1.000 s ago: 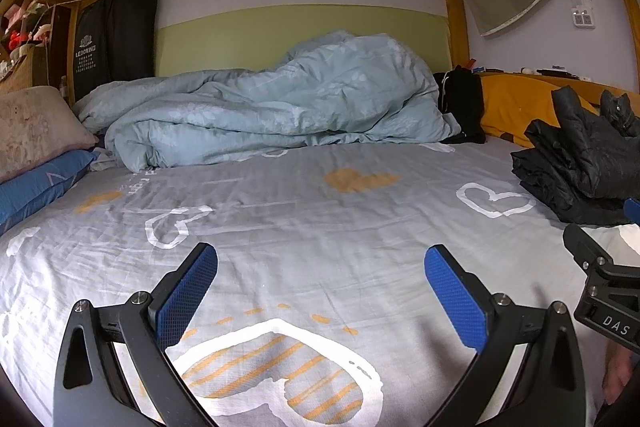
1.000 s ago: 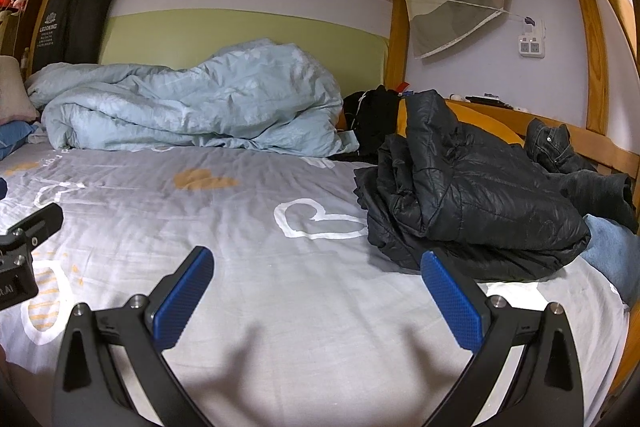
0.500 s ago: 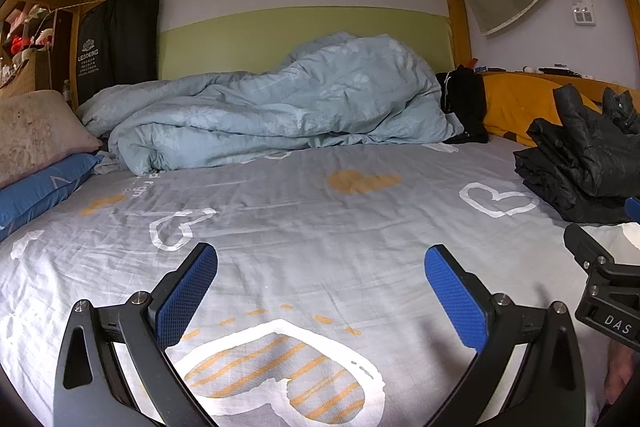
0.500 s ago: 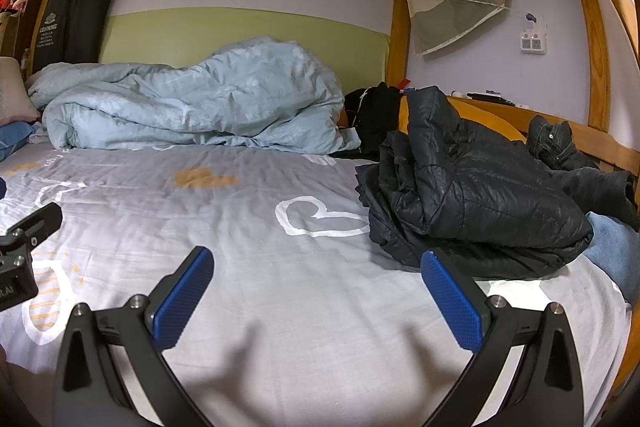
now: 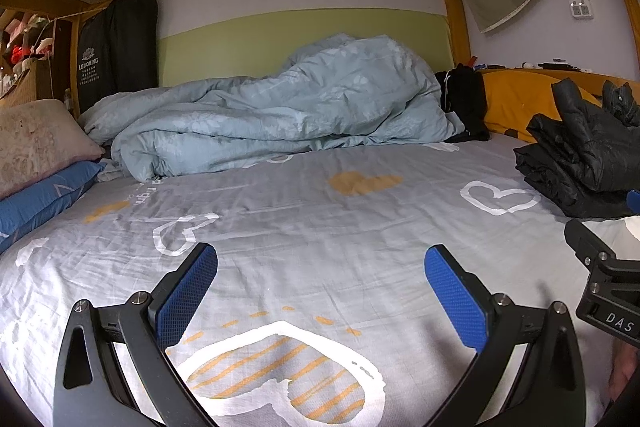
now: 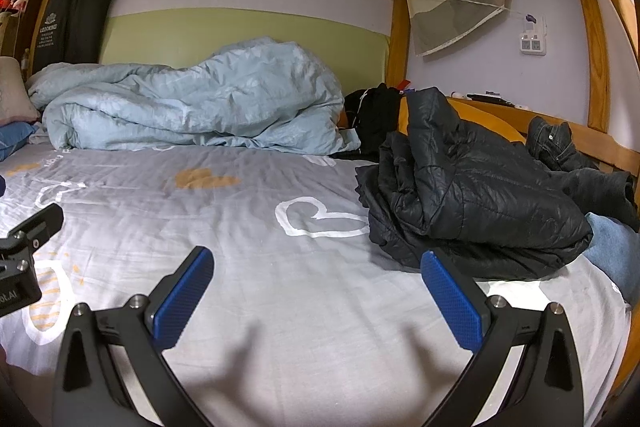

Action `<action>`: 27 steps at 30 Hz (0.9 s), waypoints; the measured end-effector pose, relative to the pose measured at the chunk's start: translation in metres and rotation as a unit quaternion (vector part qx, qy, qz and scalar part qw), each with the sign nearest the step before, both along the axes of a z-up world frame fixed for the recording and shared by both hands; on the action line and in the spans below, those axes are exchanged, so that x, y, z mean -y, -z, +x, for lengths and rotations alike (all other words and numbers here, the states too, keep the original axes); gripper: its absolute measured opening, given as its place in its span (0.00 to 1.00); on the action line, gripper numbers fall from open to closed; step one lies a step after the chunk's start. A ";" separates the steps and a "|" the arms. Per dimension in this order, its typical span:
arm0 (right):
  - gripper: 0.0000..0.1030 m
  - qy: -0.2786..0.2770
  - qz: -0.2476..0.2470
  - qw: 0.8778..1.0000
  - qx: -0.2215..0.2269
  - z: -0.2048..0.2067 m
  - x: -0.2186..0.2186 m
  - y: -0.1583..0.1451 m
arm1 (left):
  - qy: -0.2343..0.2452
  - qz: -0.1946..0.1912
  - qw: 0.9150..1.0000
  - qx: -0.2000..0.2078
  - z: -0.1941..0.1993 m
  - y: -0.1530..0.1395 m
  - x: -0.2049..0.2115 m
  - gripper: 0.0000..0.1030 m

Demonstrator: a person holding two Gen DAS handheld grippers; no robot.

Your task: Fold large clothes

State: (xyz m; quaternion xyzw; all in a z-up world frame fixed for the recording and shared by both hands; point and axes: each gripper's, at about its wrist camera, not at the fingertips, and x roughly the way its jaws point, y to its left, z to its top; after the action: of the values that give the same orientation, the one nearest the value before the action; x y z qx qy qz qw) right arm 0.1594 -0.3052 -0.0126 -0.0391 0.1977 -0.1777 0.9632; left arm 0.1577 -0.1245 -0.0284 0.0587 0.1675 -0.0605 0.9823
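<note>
A black puffer jacket lies crumpled on the right side of the bed's grey heart-print sheet; it also shows at the right edge of the left wrist view. My right gripper is open and empty, hovering over the sheet just left of and in front of the jacket. My left gripper is open and empty over the sheet's middle front, well left of the jacket. Part of the right gripper's body shows at the right of the left wrist view.
A light blue duvet is heaped at the back. Pillows lie at the left. Dark jeans and a blue garment lie beyond the jacket by the wooden rail. A black bag sits behind.
Both views have dipped slightly and shifted a little; the jacket looks marginally closer in the right wrist view. Both grippers stay open and empty.
</note>
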 end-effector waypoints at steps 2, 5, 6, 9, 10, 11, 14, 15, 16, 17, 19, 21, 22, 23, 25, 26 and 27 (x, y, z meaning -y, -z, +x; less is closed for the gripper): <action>1.00 0.000 0.001 1.000 0.000 0.000 0.000 0.000 | -0.001 0.000 1.000 -0.001 0.001 0.000 0.000 1.00; 1.00 -0.002 0.002 1.000 -0.001 0.000 0.001 0.000 | -0.001 -0.005 1.000 -0.004 0.002 0.000 -0.002 1.00; 1.00 -0.002 0.002 1.000 -0.001 0.000 0.001 0.001 | -0.002 -0.006 1.000 -0.005 0.002 0.001 -0.002 1.00; 1.00 -0.002 0.002 1.000 -0.002 0.000 0.003 0.001 | -0.002 -0.004 1.000 -0.005 0.002 0.001 -0.001 1.00; 1.00 -0.002 0.002 1.000 -0.002 0.001 0.002 0.001 | -0.003 -0.004 1.000 -0.005 0.002 0.001 -0.001 1.00; 1.00 -0.003 0.002 1.000 -0.002 0.001 0.003 0.001 | -0.003 -0.002 1.000 -0.004 0.002 0.001 -0.001 1.00; 1.00 -0.003 0.002 1.000 -0.002 0.001 0.002 0.001 | -0.002 0.002 1.000 -0.003 0.002 0.001 -0.002 1.00; 1.00 -0.003 0.002 1.000 -0.002 0.001 0.002 0.001 | -0.002 0.001 1.000 -0.003 0.002 0.001 -0.002 1.00; 1.00 -0.003 0.003 1.000 -0.003 0.001 0.003 0.001 | -0.002 0.001 1.000 -0.004 0.002 0.001 -0.002 1.00; 1.00 -0.003 0.003 1.000 -0.004 0.001 0.003 0.001 | -0.002 0.001 1.000 -0.004 0.002 0.001 -0.002 1.00; 1.00 -0.003 0.003 1.000 -0.004 0.001 0.003 0.001 | -0.002 0.000 1.000 -0.005 0.001 0.001 -0.002 1.00; 1.00 -0.003 0.003 1.000 -0.004 0.001 0.003 0.001 | -0.002 0.000 1.000 -0.005 0.002 0.001 -0.002 1.00; 1.00 -0.003 0.003 1.000 -0.004 0.001 0.003 0.001 | -0.002 0.001 1.000 -0.005 0.002 0.001 -0.002 1.00; 1.00 -0.004 0.002 1.000 -0.005 0.001 0.004 0.001 | -0.002 0.000 1.000 -0.004 0.002 0.001 -0.002 1.00; 1.00 -0.004 0.003 1.000 -0.004 0.001 0.004 0.001 | -0.002 0.001 1.000 -0.004 0.002 0.001 -0.002 1.00; 1.00 -0.004 0.003 1.000 -0.005 0.001 0.004 0.001 | -0.002 0.001 1.000 -0.005 0.002 0.001 -0.003 1.00; 1.00 -0.004 0.003 1.000 -0.005 0.001 0.004 0.001 | -0.002 0.000 1.000 -0.005 0.002 0.001 -0.002 1.00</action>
State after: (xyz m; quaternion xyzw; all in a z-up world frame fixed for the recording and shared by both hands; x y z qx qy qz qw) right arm 0.1602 -0.3088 -0.0139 -0.0380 0.2026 -0.1734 0.9630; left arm 0.1594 -0.1228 -0.0292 0.0584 0.1727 -0.0588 0.9815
